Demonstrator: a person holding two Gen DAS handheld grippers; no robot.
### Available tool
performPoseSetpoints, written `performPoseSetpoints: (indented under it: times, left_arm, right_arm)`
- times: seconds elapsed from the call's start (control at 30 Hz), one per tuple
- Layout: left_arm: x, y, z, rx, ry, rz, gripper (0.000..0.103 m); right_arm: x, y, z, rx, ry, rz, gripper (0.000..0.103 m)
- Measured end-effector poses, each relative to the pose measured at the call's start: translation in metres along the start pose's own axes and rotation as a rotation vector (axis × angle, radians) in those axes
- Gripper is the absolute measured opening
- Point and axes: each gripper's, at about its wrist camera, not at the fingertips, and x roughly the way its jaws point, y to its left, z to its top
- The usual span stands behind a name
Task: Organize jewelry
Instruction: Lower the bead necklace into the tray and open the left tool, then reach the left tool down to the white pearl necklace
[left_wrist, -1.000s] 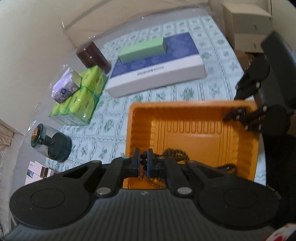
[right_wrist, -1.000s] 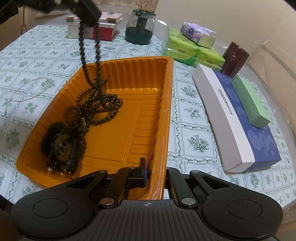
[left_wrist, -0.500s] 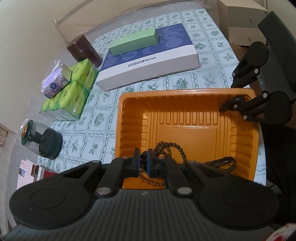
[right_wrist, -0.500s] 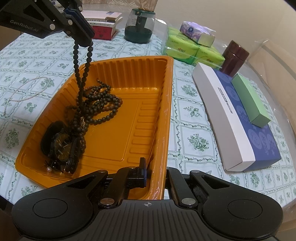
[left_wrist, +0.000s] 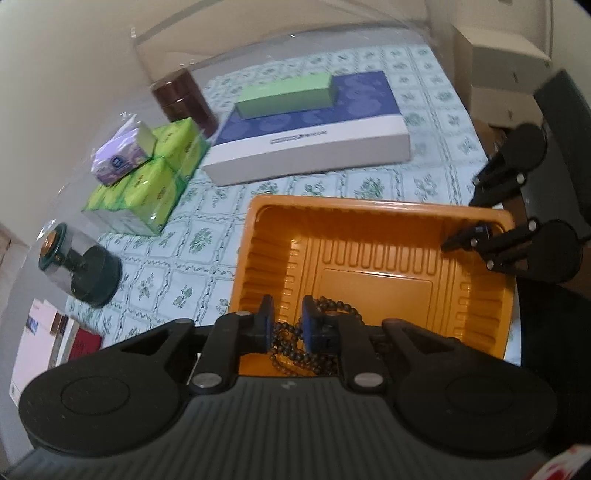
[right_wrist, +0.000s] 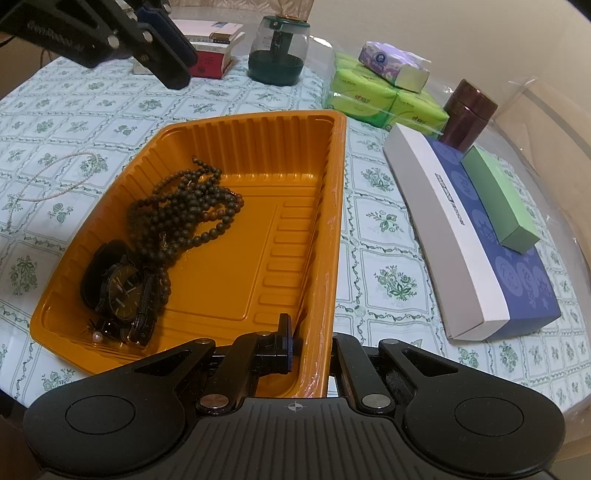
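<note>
- Left gripper (left_wrist: 286, 321): jaws opening, nothing pinched; bead necklace (right_wrist: 188, 206) lies in orange tray (right_wrist: 338, 206). Lift clear.
- Right gripper (right_wrist: 310, 347): keep clamping tray wall.
- Next: pearl chain (right_wrist: 55, 177), 9 o'clock of tray.

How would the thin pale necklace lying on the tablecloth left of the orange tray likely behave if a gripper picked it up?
The pale necklace lies in a loose, wavy loop, so it is probably floppy and would dangle. It looks very thin and flat on the tablecloth, so pinching it may be fiddly. Likely light.

Jewelry in an orange ribbed plastic tray (right_wrist: 334, 206).
Dark wooden bead strand (right_wrist: 184, 206) heaped beside black wristwatch (right_wrist: 123, 286); thin pearl chain (right_wrist: 55, 177) lies outside on the surface.
</note>
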Motion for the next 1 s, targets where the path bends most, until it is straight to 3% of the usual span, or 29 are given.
performPoseSetpoints:
  times: [0.17, 0.4, 0.5, 0.7, 1.0]
  left_arm:
    - [-0.020, 0.021, -0.029, -0.108, -0.017, 0.048, 0.017]
    - [-0.049, 0.041, -0.101, -0.306, -0.017, 0.173, 0.021]
    - [-0.056, 0.039, -0.135, -0.378, -0.007, 0.246, 0.024]
    - [-0.061, 0.028, -0.201, -0.552, 0.010, 0.312, 0.028]
    - [-0.065, 0.000, -0.263, -0.780, 0.017, 0.366, 0.035]
  right_arm:
    - [0.000, 0.000, -0.001, 0.003, -0.001, 0.001, 0.004]
    - [-0.001, -0.001, -0.003, 0.005, -0.002, 0.003, 0.004]
    - [-0.001, 0.000, -0.003, 0.007, -0.003, 0.003, 0.004]
    - [-0.002, 0.001, -0.004, 0.005, -0.001, 0.002, 0.004]
    - [-0.003, 0.002, -0.004, 0.004, 0.001, 0.001, 0.004]
